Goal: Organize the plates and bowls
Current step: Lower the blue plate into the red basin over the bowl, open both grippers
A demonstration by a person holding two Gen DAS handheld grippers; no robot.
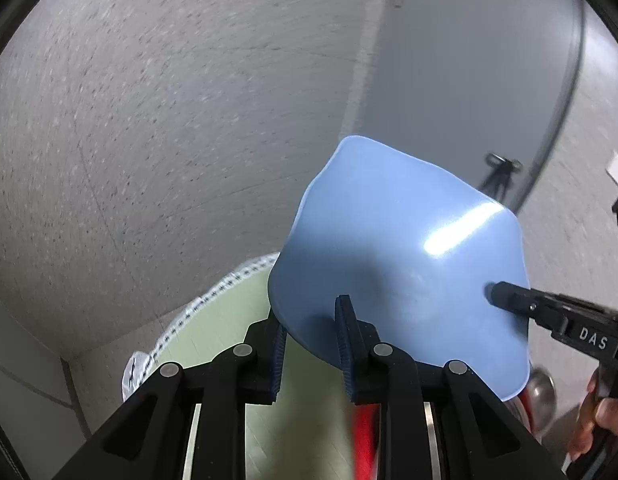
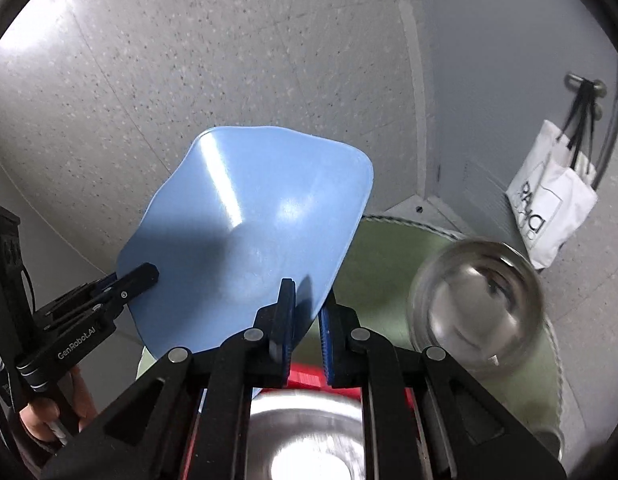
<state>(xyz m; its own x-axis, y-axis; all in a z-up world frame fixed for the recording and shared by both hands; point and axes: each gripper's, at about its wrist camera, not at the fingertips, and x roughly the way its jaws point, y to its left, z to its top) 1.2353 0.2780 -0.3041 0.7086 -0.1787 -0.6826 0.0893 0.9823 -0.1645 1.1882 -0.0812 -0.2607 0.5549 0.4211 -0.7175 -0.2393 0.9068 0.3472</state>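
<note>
Clearly, one blue bowl [image 1: 401, 256] hangs tilted in the air, pinched at its rim by both grippers: the left gripper [image 1: 311, 340] bites its near edge, and the right gripper [image 2: 307, 322] clamps the opposite edge. Only the right wrist view shows one glass bowl [image 2: 475, 304] right of its fingers, one steel bowl [image 2: 305, 436] beneath them, and one white bag [image 2: 549, 204].

Plain indoor room, speckled floor [image 1: 149, 120], grey door [image 2: 509, 80], hanging tote bag [image 2: 553, 196]
</note>
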